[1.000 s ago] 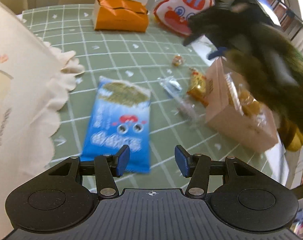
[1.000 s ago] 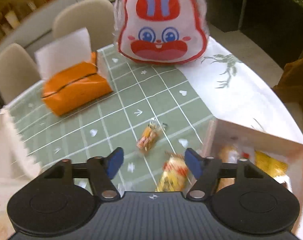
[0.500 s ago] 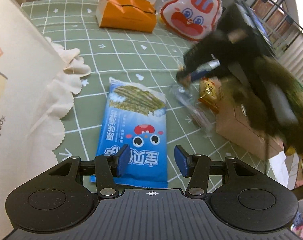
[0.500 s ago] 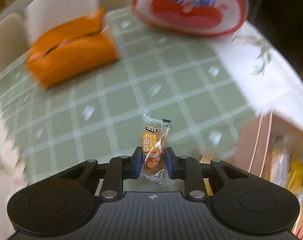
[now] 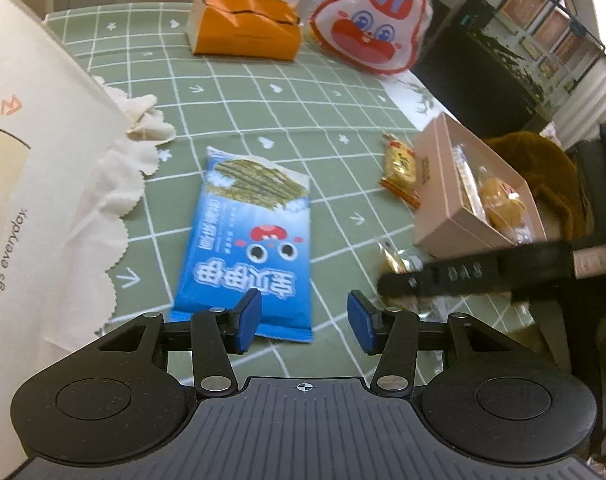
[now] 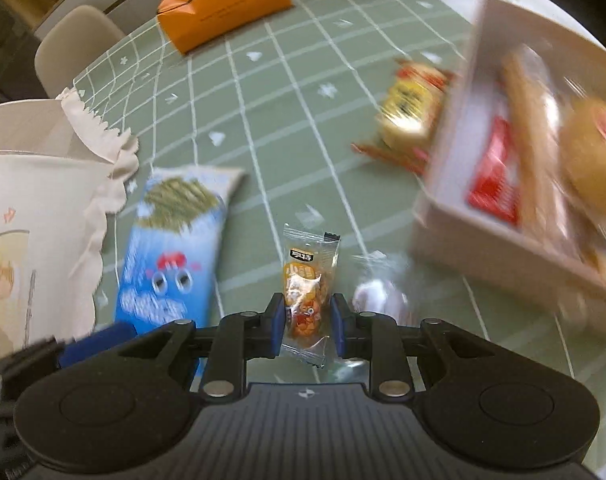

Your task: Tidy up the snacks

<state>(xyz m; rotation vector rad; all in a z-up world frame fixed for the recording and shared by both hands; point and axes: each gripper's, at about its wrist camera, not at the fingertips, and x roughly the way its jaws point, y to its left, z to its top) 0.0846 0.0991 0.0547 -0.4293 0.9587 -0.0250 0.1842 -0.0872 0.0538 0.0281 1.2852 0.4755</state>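
My right gripper (image 6: pixel 306 320) is shut on a small clear packet of orange snacks (image 6: pixel 307 285) and holds it above the green checked tablecloth, left of the pink snack box (image 6: pixel 499 240). My left gripper (image 5: pixel 305 322) is open and empty, just over the near end of the blue seaweed snack bag (image 5: pixel 251 240), which also shows in the right wrist view (image 6: pixel 175 248). A yellow and red snack packet (image 5: pixel 401 170) lies against the box (image 5: pixel 443 196). A clear wrapped snack (image 5: pixel 395 260) lies in front of the box, partly hidden by the right gripper's body (image 5: pixel 483 272).
A large white paper bag (image 5: pixel 31 184) stands at the left. An orange tissue box (image 5: pixel 243 32) and a rabbit-face bag (image 5: pixel 371 28) sit at the far side. The table edge runs along the right behind the box. A chair (image 6: pixel 75 40) stands beyond the table.
My right gripper closed on the small orange snack packet, lifted it and swung toward me and to the left of the box. My left gripper moved slightly closer over the blue bag.
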